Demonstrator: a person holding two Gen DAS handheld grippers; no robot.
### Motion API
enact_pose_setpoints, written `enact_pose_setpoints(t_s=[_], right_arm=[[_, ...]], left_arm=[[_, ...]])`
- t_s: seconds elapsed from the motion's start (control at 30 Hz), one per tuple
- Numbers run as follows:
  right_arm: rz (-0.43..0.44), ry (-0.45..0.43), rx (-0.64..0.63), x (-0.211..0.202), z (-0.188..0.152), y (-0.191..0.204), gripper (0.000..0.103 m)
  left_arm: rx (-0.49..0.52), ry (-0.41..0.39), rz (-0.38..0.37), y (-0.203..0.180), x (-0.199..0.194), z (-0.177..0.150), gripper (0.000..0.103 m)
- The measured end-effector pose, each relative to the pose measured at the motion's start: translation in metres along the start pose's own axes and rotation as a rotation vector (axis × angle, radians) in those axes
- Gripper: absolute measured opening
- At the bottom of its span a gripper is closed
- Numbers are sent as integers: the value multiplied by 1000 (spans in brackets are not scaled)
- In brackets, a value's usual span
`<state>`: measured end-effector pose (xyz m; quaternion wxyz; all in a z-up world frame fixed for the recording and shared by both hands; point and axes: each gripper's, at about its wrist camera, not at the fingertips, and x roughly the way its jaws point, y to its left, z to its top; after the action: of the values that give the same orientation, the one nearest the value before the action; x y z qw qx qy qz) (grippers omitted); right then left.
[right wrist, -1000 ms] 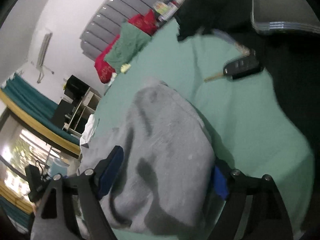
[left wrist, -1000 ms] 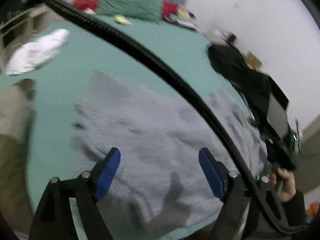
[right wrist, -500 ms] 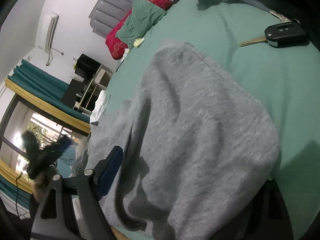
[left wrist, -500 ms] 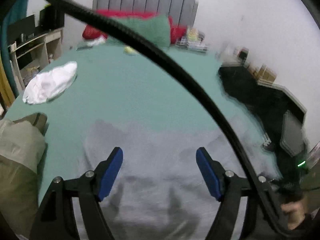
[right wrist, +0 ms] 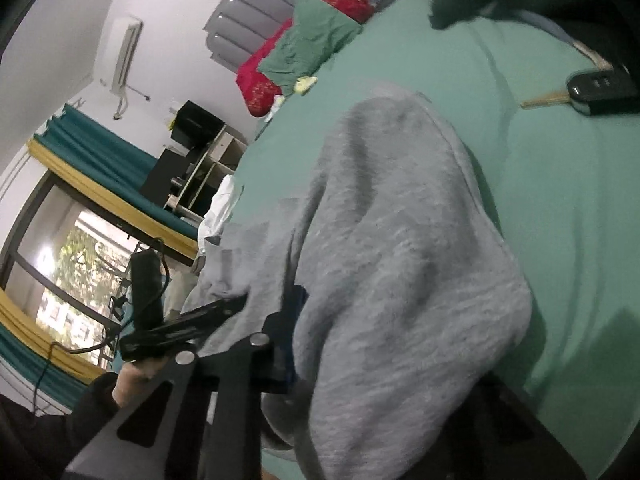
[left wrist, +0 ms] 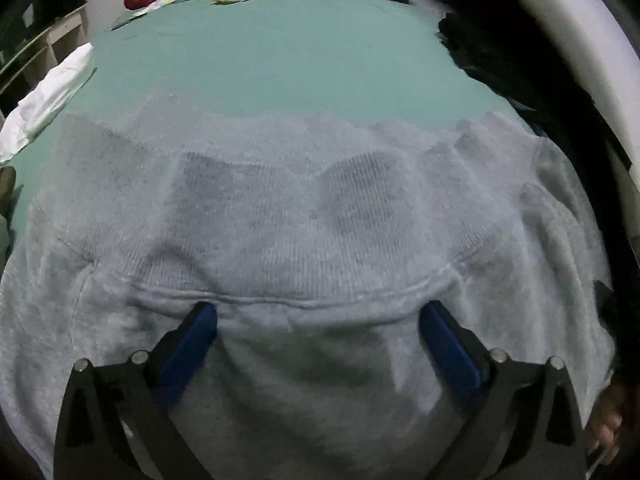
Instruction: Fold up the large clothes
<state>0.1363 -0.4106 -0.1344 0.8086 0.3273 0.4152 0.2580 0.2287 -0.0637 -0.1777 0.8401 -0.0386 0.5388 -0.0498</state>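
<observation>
Since a second ago the left gripper (left wrist: pixel 318 324) has dropped close onto the grey sweatshirt (left wrist: pixel 304 216), its blue fingers (left wrist: pixel 188 344) spread wide with fabric between them, gripping nothing. Whether the right gripper (right wrist: pixel 384 344) is closed cannot be told: the sweatshirt heaped over it hides one finger. Beyond, the garment lies across the green bed (left wrist: pixel 272 64), a car key (right wrist: pixel 596 94) near it.

We see dim, cool indoor light with the brightest glare at the window (right wrist: pixel 60 272) in the right wrist view, soft shadows in the grey sweatshirt (left wrist: pixel 304 240) folds, motion blur, and strong fisheye bending with black corners.
</observation>
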Motion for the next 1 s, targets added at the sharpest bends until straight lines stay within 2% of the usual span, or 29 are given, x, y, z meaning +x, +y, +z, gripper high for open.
enact_pose_setpoints(t_s=[0.13,0.23,0.3,0.43,0.57,0.7,0.87,1.0], right_arm=[[74,-51,-36,-7,4,24,17],[57,-68,-74,-9,4,48,17],[37,-77,-93,-9,5,64,17],[-9,-86,-137,-3,6,107,16],[-53,-70,-237,7,8,160,16],[-112,-36,-340,37,7,218,16],[-148,19,-418,85,-6,269,16],[-154,124,-482,149,-33,295,16]], left_arm=[[-7,14,-35,4,-5,3,102],[-25,-3,-138,21,-23,2,98],[-22,-30,-160,24,-40,-10,98],[5,-109,-158,65,-83,-28,98],[24,-181,-124,106,-114,-45,98],[2,-209,-143,148,-133,-66,98],[-112,-241,-168,198,-133,-84,98],[-204,-235,-219,227,-131,-91,98]])
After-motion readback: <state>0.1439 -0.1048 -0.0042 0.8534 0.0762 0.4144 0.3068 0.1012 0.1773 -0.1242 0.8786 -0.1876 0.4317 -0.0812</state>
